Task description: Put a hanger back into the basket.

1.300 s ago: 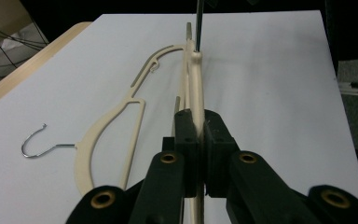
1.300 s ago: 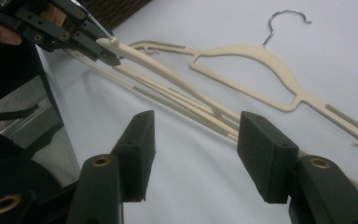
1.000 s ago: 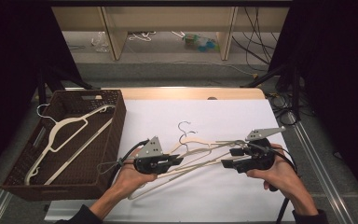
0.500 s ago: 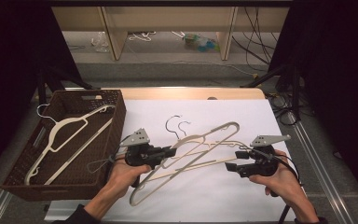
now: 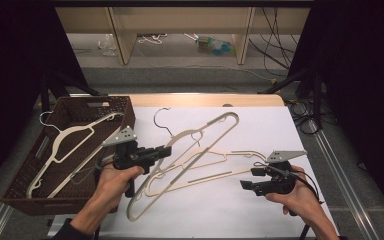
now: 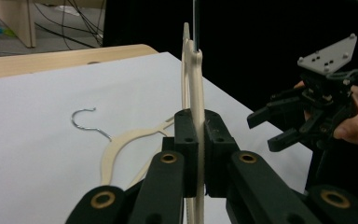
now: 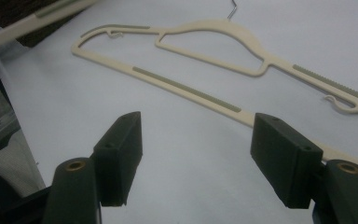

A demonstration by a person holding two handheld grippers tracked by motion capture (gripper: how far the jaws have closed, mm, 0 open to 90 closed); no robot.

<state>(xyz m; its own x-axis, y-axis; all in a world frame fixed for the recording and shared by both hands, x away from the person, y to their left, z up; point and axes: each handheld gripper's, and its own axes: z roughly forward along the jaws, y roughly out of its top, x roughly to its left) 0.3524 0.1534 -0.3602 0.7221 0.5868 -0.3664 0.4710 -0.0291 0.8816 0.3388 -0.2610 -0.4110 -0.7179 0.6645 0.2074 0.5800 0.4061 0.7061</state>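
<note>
My left gripper is shut on the lower bar of a cream plastic hanger and holds it tilted above the white table cover. In the left gripper view the jaws clamp that hanger's thin bar edge-on. A second cream hanger with a metal hook lies flat on the cover below it. My right gripper hovers low at the near right, open, nothing between its pads. It also appears in the left gripper view.
A dark woven basket stands at the left edge of the table with a cream hanger lying in it. The white cover spans the table; a wooden strip runs along its far edge. Shelves and cables sit beyond.
My left gripper has lifted its hanger and carried it left towards the basket, swinging it to a steeper slant. My right gripper has drawn back from the hangers to the near right.
</note>
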